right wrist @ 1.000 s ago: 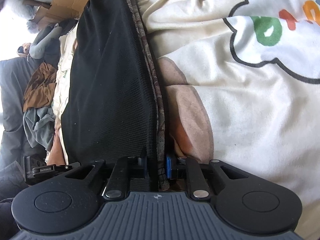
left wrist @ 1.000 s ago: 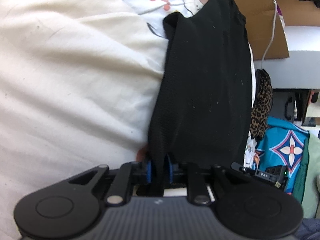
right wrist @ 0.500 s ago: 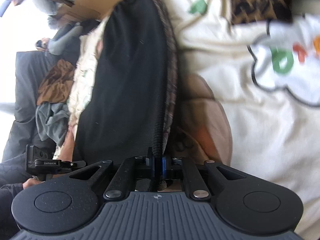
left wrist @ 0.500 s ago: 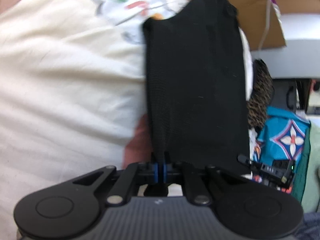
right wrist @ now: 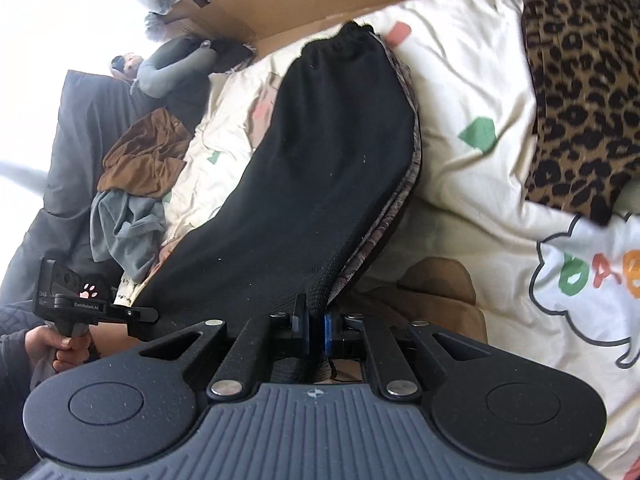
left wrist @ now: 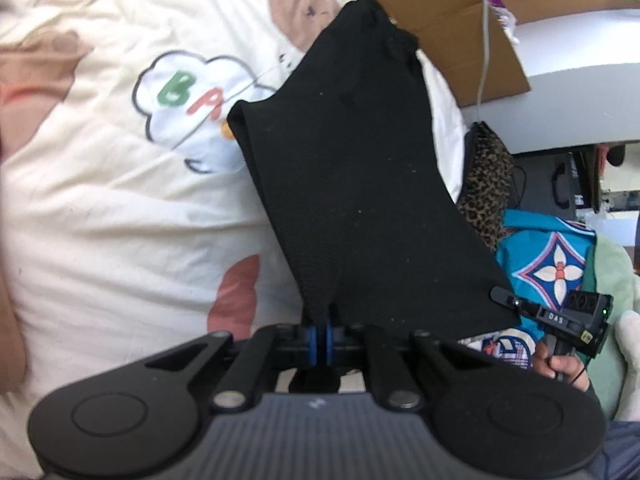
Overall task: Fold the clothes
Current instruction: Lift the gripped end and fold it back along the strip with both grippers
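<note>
Black knit garment (left wrist: 360, 200) is hanging soft and light above the bed's cartoon-print quilt (left wrist: 100, 208), sagging between its near corners. Left tongs (left wrist: 324, 334) and right tongs (right wrist: 314, 326) are each clamping a corner, a sensible hold.

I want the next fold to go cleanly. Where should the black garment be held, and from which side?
By its near hem corners, from the near end. Left gripper and right gripper each pinch one there, so the black garment stretches flat toward its gathered far end over the cartoon-print quilt.
</note>
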`<state>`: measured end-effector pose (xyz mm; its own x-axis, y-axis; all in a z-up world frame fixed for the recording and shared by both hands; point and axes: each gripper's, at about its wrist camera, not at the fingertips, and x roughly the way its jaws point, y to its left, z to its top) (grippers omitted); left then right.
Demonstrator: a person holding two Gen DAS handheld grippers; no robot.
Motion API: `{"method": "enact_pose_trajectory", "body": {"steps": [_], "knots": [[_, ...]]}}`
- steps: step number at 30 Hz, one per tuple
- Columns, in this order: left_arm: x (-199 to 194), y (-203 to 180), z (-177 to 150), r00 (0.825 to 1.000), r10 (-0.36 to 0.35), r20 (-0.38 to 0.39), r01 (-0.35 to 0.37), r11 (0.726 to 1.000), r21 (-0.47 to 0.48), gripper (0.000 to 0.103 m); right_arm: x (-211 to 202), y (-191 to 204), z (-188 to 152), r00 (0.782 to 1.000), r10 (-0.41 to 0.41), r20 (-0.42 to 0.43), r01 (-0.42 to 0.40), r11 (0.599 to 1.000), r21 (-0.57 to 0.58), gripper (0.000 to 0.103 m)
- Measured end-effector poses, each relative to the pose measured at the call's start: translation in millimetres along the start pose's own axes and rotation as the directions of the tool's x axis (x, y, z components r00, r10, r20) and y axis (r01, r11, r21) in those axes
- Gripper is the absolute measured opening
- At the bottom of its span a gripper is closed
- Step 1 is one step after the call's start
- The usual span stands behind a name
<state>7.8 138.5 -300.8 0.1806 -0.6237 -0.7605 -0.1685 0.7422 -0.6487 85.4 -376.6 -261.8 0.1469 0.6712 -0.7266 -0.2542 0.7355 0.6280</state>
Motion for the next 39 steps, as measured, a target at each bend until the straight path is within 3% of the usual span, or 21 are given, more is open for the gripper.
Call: {"method": "enact_pose_trajectory", "body": {"steps": [6, 10, 16, 23, 28, 39], "knots": [[-23.8, -15.1, -10.1, 1.0, -0.005, 0.016, 0.004, 1.0, 0.006, 0.004, -24.1, 14.7, -7.7, 0.999, 0.037, 0.028, -0.037, 0.999, -0.018, 0.005], [-38.7, -20.9, -23.8, 0.998, 0.048, 0.032, -0.046, 0.998, -0.048, 0.004, -34.1, 21.7, -21.1, 0.997, 0.069, 0.044, -0.068, 0.998, -0.019, 0.005], [-58.8, -37.0, -40.3, 0.998, 0.02, 0.058, -0.018, 0.999, -0.051, 0.004, -49.1, 25.1, -36.8, 0.996, 0.068, 0.06, -0.067, 0.998, -0.02, 0.005], [-71.1, -60.2, -54.6, 0.999, 0.025, 0.045, -0.025, 1.0, 0.016, 0.004, -69.4, 26.1, -52.3, 0.994, 0.067, 0.083, -0.066, 0.998, -0.02, 0.005], [-81.7, -66.2, -64.4, 0.999, 0.008, 0.037, -0.009, 1.0, 0.014, 0.004, -81.5, 27.2, -66.8, 0.994, 0.073, 0.085, -0.072, 0.997, -0.023, 0.005], [-66.5, -49.6, -67.6, 0.999, 0.047, 0.001, -0.047, 0.998, -0.039, 0.004, -64.5, 14.5, -74.0, 0.995, 0.093, 0.045, -0.094, 0.996, 0.008, 0.005]]}}
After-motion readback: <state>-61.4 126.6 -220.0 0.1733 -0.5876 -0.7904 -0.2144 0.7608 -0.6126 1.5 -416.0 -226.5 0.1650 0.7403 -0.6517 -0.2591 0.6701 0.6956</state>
